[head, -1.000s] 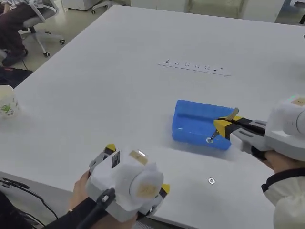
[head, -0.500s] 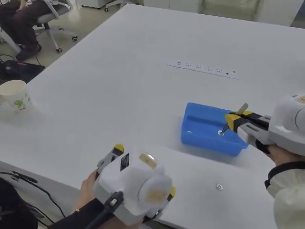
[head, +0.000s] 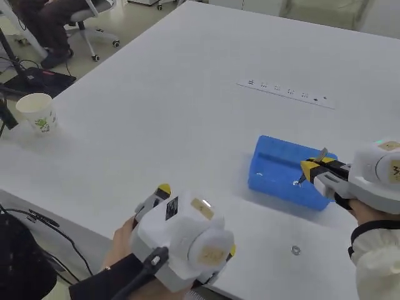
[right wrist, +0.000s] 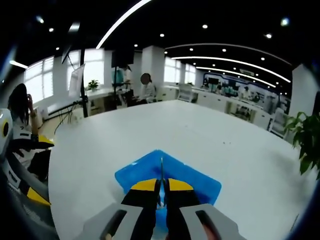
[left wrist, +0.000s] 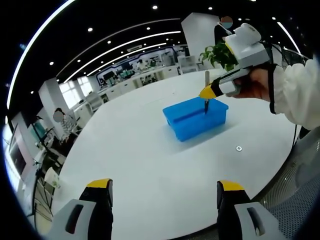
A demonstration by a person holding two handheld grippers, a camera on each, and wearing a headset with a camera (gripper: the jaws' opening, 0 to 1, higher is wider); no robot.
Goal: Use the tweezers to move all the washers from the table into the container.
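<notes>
Washers are the job, and one washer (head: 295,250) lies flat on the white worktop (head: 156,112). It is close to the near edge, on the near side of the blue container (head: 269,164) and apart from it. The right tongs (head: 310,165) are squeezed almost shut on the tweezers (head: 300,179). The thin tip points down into the right part of the container. There is a tiny pale speck at the tip. It may be a washer, but it is too small to be sure. The left tongs (left wrist: 165,185) are wide open and hold nothing. They hang low over the near left part of the worktop, well away from the container.

What could go wrong? If the tweezers do hold a washer and let go while the tip is high or close to the wall, the washer could bounce out over the rim. The tweezers are thin and could twist or slip in the tongs when they press on the worktop. The washer by the edge is flat and hard to pinch, so a poke could slide it off.
</notes>
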